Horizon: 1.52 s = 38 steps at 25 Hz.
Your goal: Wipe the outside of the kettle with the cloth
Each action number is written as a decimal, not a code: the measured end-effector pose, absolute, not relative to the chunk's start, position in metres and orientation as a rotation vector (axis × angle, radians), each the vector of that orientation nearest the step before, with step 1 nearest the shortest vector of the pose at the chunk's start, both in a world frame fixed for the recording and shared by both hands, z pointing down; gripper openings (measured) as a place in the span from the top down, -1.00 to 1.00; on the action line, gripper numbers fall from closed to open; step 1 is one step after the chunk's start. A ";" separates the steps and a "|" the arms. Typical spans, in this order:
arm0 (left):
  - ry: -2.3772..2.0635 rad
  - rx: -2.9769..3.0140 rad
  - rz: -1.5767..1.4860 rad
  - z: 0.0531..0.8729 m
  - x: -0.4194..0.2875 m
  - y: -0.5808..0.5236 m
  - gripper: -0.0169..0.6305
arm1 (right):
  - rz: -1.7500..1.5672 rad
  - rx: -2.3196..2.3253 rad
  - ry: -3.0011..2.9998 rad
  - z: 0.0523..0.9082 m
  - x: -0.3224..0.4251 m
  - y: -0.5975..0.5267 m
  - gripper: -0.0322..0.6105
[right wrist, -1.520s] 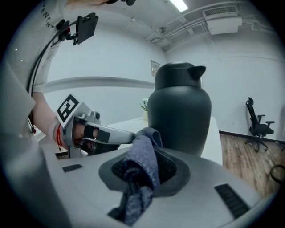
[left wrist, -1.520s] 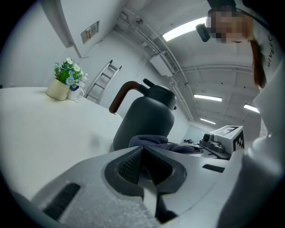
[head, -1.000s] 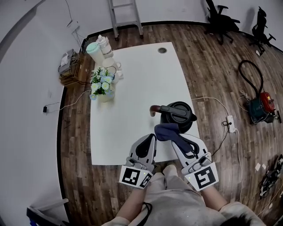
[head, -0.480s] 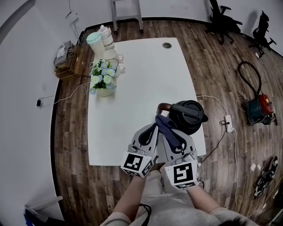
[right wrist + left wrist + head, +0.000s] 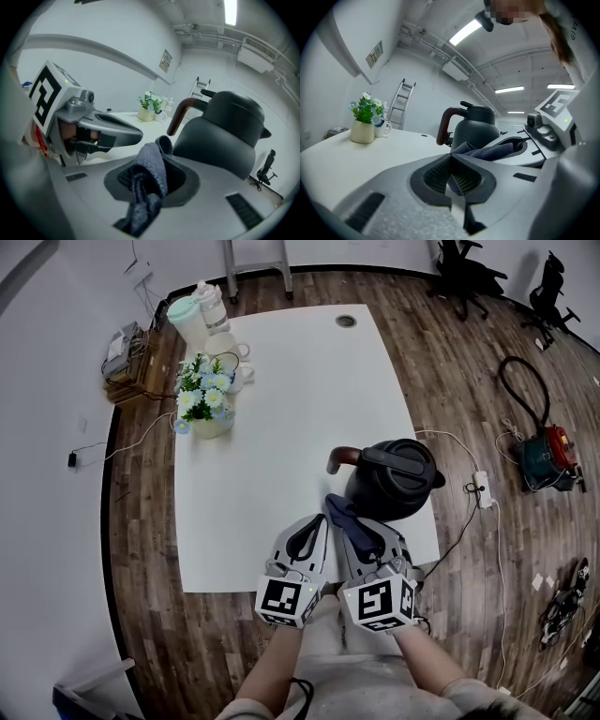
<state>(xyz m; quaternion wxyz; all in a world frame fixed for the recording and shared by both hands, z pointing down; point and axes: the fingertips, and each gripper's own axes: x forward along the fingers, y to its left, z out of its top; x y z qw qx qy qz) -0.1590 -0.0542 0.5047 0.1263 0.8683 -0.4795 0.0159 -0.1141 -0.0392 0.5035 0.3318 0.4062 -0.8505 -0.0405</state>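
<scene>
A dark grey kettle [image 5: 394,479] with a brown spout [image 5: 337,461] stands near the right edge of the white table [image 5: 281,381]. My right gripper [image 5: 349,521] is shut on a dark blue cloth [image 5: 339,510], whose free end lies against the kettle's near left side. In the right gripper view the cloth [image 5: 150,172] bunches between the jaws, with the kettle [image 5: 225,136] just beyond. My left gripper [image 5: 322,521] sits close beside the right one, jaws together with nothing in them. In the left gripper view the cloth [image 5: 487,151] and kettle [image 5: 476,129] lie ahead to the right.
A vase of flowers [image 5: 202,409], white mugs [image 5: 234,360] and bottles [image 5: 192,313] stand at the table's far left. The table's front edge runs just under the grippers. A cable and power strip [image 5: 483,493] lie on the floor to the right, beside a red machine [image 5: 553,460].
My right gripper has moved left with the cloth and now sits right beside the left gripper. The left gripper has stayed about where it was.
</scene>
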 end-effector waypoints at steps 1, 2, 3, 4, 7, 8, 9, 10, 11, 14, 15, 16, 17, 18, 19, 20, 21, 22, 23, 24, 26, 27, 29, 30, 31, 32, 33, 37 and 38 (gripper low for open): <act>-1.397 2.532 0.054 0.506 -0.158 -0.053 0.92 | -0.108 1.041 -2.248 0.504 -0.115 -0.037 0.69; -1.397 2.540 0.056 0.505 -0.157 -0.052 0.92 | -0.109 1.017 -2.296 0.500 -0.116 -0.034 0.69; -1.398 2.556 0.046 0.501 -0.155 -0.049 0.92 | -0.119 0.988 -2.363 0.490 -0.118 -0.028 0.69; -1.395 2.581 0.017 0.492 -0.153 -0.045 0.92 | -0.140 0.954 -2.439 0.476 -0.118 -0.021 0.69; -1.323 2.693 -0.150 0.442 -0.132 -0.028 0.92 | -0.274 0.854 -2.610 0.427 -0.102 0.004 0.69; -1.278 2.728 -0.216 0.423 -0.122 -0.022 0.92 | -0.308 0.839 -2.639 0.413 -0.091 0.010 0.69; -1.230 2.759 -0.281 0.404 -0.110 -0.017 0.92 | -0.321 0.836 -2.666 0.401 -0.077 0.015 0.69; -1.181 2.778 -0.341 0.386 -0.098 -0.012 0.92 | -0.313 0.847 -2.699 0.389 -0.063 0.018 0.69; -1.132 2.789 -0.390 0.371 -0.085 -0.008 0.92 | -0.291 0.862 -2.739 0.376 -0.048 0.018 0.69; -1.037 2.825 -0.429 0.349 -0.052 -0.003 0.92 | -0.269 0.830 -2.864 0.343 -0.019 0.013 0.69; -1.027 2.830 -0.421 0.347 -0.042 -0.004 0.92 | -0.288 0.803 -2.886 0.336 -0.013 0.012 0.69; -1.026 2.827 -0.413 0.347 -0.033 -0.004 0.92 | -0.305 0.784 -2.896 0.333 -0.006 0.010 0.69; -1.034 2.818 -0.403 0.349 -0.025 -0.005 0.92 | -0.317 0.767 -2.898 0.332 0.001 0.009 0.69; -1.053 2.805 -0.391 0.352 -0.017 -0.006 0.92 | -0.324 0.747 -2.899 0.335 0.008 0.007 0.69; -1.080 2.788 -0.375 0.358 -0.009 -0.008 0.92 | -0.324 0.721 -2.904 0.340 0.015 0.004 0.69; -1.115 2.768 -0.354 0.365 -0.002 -0.010 0.92 | -0.318 0.689 -2.913 0.347 0.020 0.001 0.69; -1.155 2.746 -0.329 0.375 0.003 -0.011 0.92 | -0.303 0.652 -2.924 0.356 0.025 -0.001 0.69; -1.200 2.725 -0.301 0.385 0.007 -0.011 0.92 | -0.278 0.612 -2.936 0.367 0.029 -0.003 0.69; -1.248 2.705 -0.273 0.396 0.008 -0.012 0.92 | -0.247 0.566 -2.943 0.380 0.032 -0.004 0.69; -1.295 2.687 -0.248 0.406 0.008 -0.012 0.92 | -0.216 0.514 -2.944 0.393 0.033 -0.006 0.69; -1.383 2.662 -0.200 0.425 0.005 -0.015 0.92 | -0.160 0.419 -2.931 0.418 0.034 -0.011 0.69; -1.424 2.650 -0.173 0.436 0.003 -0.017 0.92 | -0.130 0.380 -2.919 0.429 0.034 -0.015 0.69; -1.492 2.582 -0.136 0.458 0.003 -0.019 0.92 | -0.097 0.304 -2.905 0.450 0.036 -0.020 0.69; -1.519 2.522 -0.141 0.468 0.004 -0.019 0.92 | -0.096 0.264 -2.904 0.459 0.036 -0.021 0.69; -1.540 2.454 -0.159 0.478 0.004 -0.019 0.92 | -0.096 0.226 -2.906 0.466 0.037 -0.022 0.69; -1.558 2.385 -0.178 0.488 0.005 -0.020 0.92 | -0.096 0.192 -2.901 0.474 0.037 -0.023 0.69; -1.574 2.319 -0.191 0.498 0.004 -0.021 0.92 | -0.098 0.159 -2.887 0.482 0.036 -0.025 0.69; -1.646 2.146 -0.213 0.522 0.004 -0.023 0.92 | -0.114 0.060 -2.823 0.511 0.037 -0.029 0.69; -1.664 2.133 -0.203 0.524 0.004 -0.024 0.92 | -0.118 0.042 -2.837 0.512 0.038 -0.030 0.69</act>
